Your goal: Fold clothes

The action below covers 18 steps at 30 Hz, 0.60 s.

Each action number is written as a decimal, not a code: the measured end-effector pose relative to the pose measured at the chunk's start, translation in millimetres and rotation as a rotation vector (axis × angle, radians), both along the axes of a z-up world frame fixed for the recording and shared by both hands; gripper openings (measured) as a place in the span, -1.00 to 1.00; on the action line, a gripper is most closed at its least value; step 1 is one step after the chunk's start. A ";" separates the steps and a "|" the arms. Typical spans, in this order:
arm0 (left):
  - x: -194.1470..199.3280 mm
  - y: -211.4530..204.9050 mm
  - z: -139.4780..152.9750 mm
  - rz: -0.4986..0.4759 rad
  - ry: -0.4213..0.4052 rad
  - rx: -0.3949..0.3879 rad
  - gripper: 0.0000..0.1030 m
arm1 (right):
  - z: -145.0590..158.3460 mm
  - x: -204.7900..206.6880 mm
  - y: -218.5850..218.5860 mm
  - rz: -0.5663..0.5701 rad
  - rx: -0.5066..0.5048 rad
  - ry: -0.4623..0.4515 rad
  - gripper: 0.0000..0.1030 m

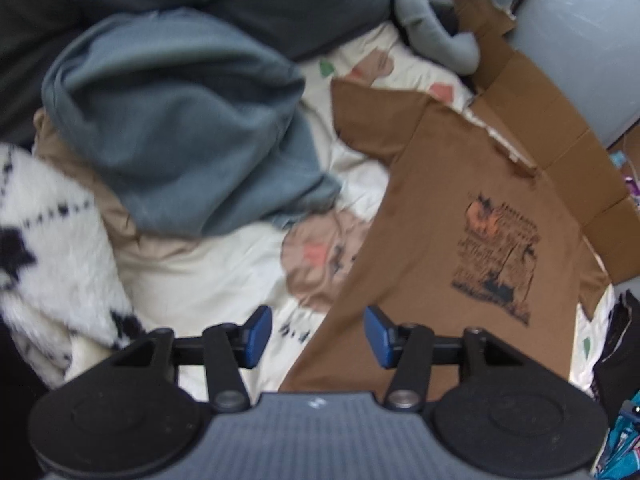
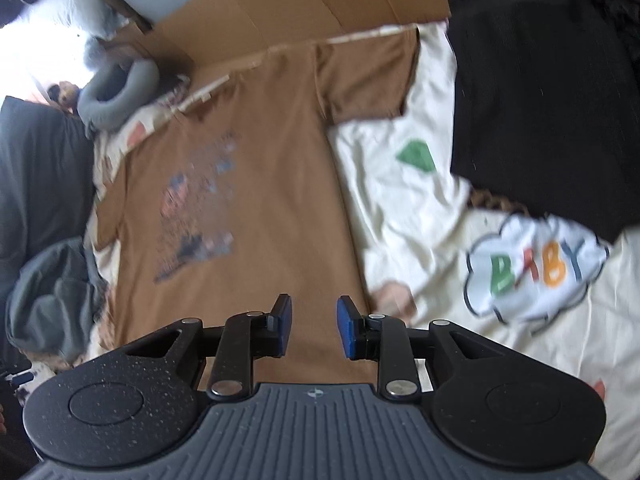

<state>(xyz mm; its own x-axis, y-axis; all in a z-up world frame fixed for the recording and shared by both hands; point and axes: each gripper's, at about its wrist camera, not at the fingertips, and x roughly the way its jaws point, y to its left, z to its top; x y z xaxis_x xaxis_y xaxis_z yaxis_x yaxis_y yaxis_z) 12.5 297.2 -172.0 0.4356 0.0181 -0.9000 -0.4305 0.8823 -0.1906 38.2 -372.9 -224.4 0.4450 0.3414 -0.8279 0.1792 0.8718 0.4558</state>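
A brown T-shirt (image 1: 448,208) with a dark printed graphic lies spread flat on a cream patterned bedsheet (image 1: 224,264). In the left wrist view my left gripper (image 1: 318,334) is open, hovering over the shirt's bottom left hem corner with nothing between its blue pads. The right wrist view shows the same brown T-shirt (image 2: 256,184), one sleeve spread toward the upper right. My right gripper (image 2: 314,330) is open just above the shirt's lower hem near its right edge, holding nothing.
A crumpled blue-grey garment (image 1: 176,120) and a white furry blanket (image 1: 48,256) lie to the left. Flattened cardboard (image 2: 304,4) lines the far edge. A black garment (image 2: 536,104) and a "BABY" cloud print (image 2: 532,264) lie on the right. A grey neck pillow (image 1: 432,24) rests at the back.
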 end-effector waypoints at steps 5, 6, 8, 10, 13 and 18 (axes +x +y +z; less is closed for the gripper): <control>20.6 -1.2 22.4 -0.009 -0.031 0.007 0.17 | 22.7 22.3 -11.9 -0.044 0.028 -0.047 -0.32; 26.2 -1.1 25.6 -0.010 -0.038 0.006 0.19 | 27.1 26.8 -15.0 -0.051 0.031 -0.056 -0.31; 37.3 -0.8 31.8 -0.011 -0.054 0.003 0.19 | 35.9 35.9 -21.2 -0.065 0.037 -0.074 -0.30; 48.3 -0.5 38.0 -0.013 -0.069 0.000 0.19 | 43.3 45.1 -27.8 -0.079 0.042 -0.088 -0.21; 65.0 -0.1 47.4 -0.015 -0.092 -0.003 0.21 | 44.6 60.8 -37.4 -0.107 0.047 -0.092 -0.15; 99.2 3.2 49.2 -0.011 -0.127 -0.008 0.23 | 39.7 88.3 -52.3 -0.162 0.052 -0.089 -0.14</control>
<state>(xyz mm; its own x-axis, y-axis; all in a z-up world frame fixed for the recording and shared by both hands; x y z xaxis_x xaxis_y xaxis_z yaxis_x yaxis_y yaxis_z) 111.7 300.4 -122.8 0.5463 0.0060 -0.8375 -0.3925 0.8852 -0.2497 126.5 -425.2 -184.8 0.5688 0.3008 -0.7655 0.2723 0.8094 0.5203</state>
